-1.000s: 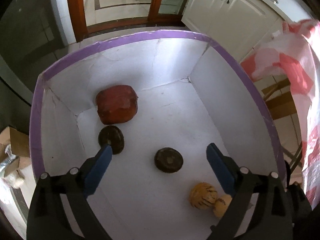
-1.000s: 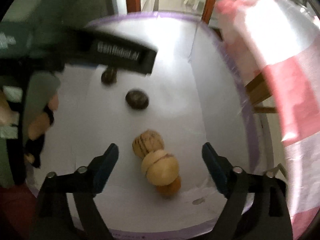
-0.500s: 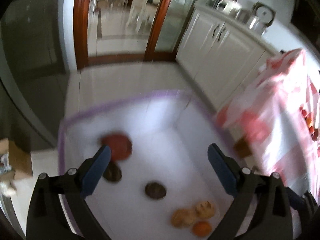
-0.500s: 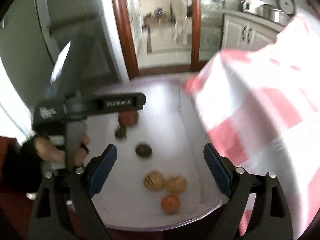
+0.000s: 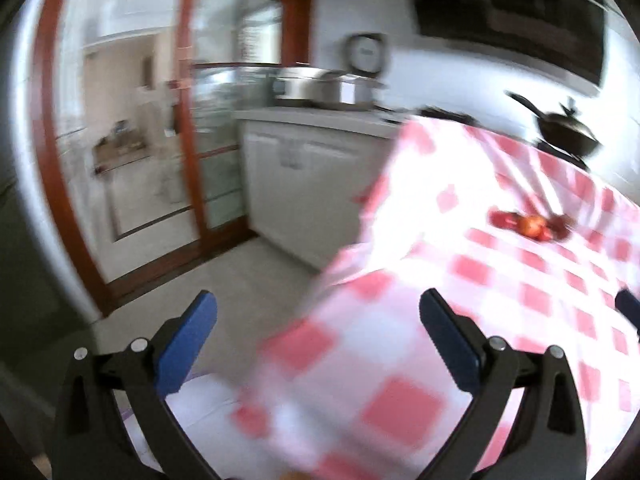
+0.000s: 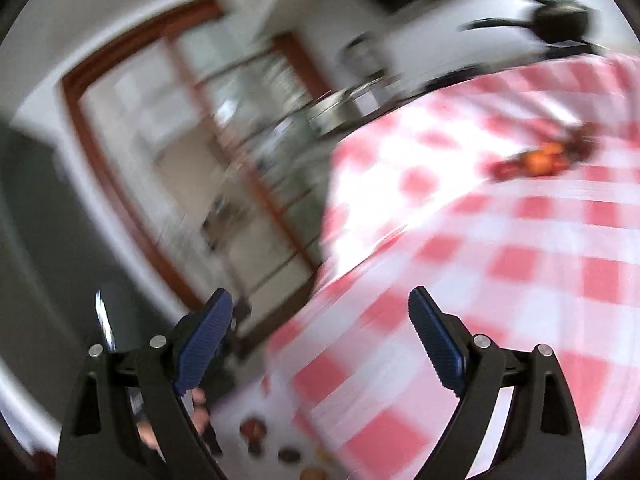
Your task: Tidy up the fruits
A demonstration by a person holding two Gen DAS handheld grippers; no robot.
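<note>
Both views are blurred by motion. My left gripper [image 5: 318, 314] stands open and empty, raised above the edge of a table with a red-and-white checked cloth [image 5: 500, 300]. A small cluster of red and orange fruits [image 5: 530, 226] lies far back on that cloth. My right gripper [image 6: 320, 320] is open too, with nothing between its fingers, over the same cloth [image 6: 500, 260]. The fruit cluster [image 6: 540, 160] shows at upper right there. The white box [image 6: 272, 412] with several fruits, one of them red [image 6: 253, 427], sits low at the bottom edge.
A corner of the white box [image 5: 200, 400] shows beneath my left gripper. White kitchen cabinets [image 5: 304, 184] with steel pots [image 5: 328, 88] stand behind. A wood-framed glass door [image 5: 132, 120] is at left. A dark wok [image 5: 564, 132] sits beyond the table. A hand [image 6: 200, 412] shows low in the right view.
Both grippers have risen out of the white box and swung up toward the checked table. The box has dropped to the bottom of both views, and the right view has rolled.
</note>
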